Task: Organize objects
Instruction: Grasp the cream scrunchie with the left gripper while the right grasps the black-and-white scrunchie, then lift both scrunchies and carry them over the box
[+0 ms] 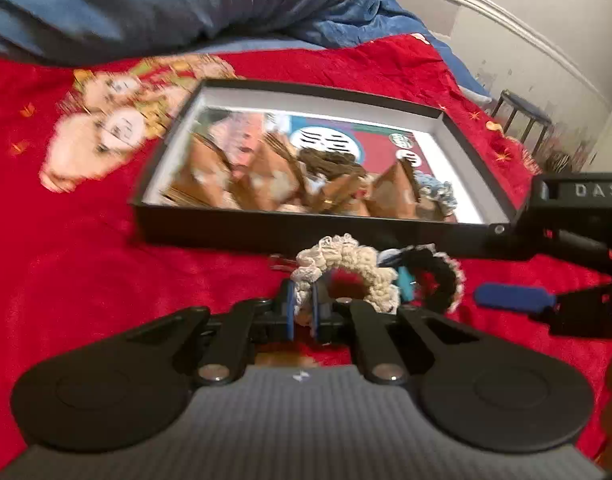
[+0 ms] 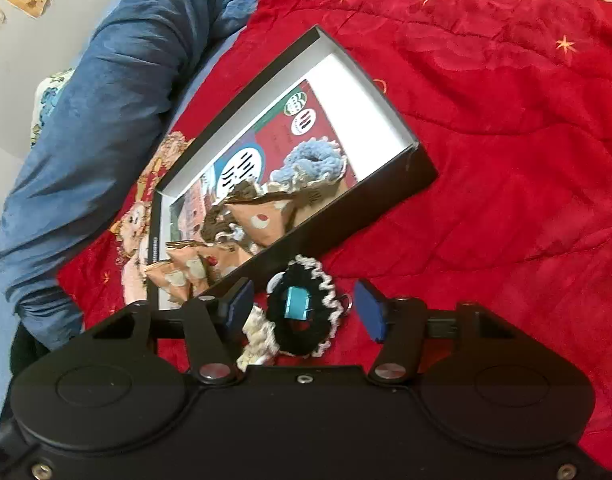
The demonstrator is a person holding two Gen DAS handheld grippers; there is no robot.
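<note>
Cream crocheted yarn, a ruffled scrunchie [image 1: 348, 276], is pinched at its near rim between the blue pads of the left gripper [image 1: 303, 312], whose jaws are clenched tight on the fabric low in the centre of the left wrist view. Just right of it, and touching it, lies a black crocheted scrunchie with a white frilled edge [image 2: 306, 312], a small teal clip [image 2: 295, 304] sitting in its hole. The right gripper [image 2: 303, 312] straddles this black ring in the lower middle of the right wrist view; its blue fingers [image 2: 239, 310] stand either side, apart from the yarn, so it is released, grasping nothing as yet.

Both rings rest on the red plush blanket [image 2: 506, 160], just in front of the near wall of the shallow black cardboard box [image 1: 209, 236]. Inside, past that wall, lie brown triangular packets [image 1: 265, 184] and a pale blue crocheted scrunchie [image 2: 310, 164] on a printed red sheet.

To do this step well, I judge the left grip should lift straight up before moving forward, so the cream ring clears the box wall and does not drag its neighbour along. The right jaws should close across the black ring's thickness, taking care that the loose clip does not get knocked out.

Farther off, a rumpled blue duvet [image 1: 165, 0] fills the upper left.
</note>
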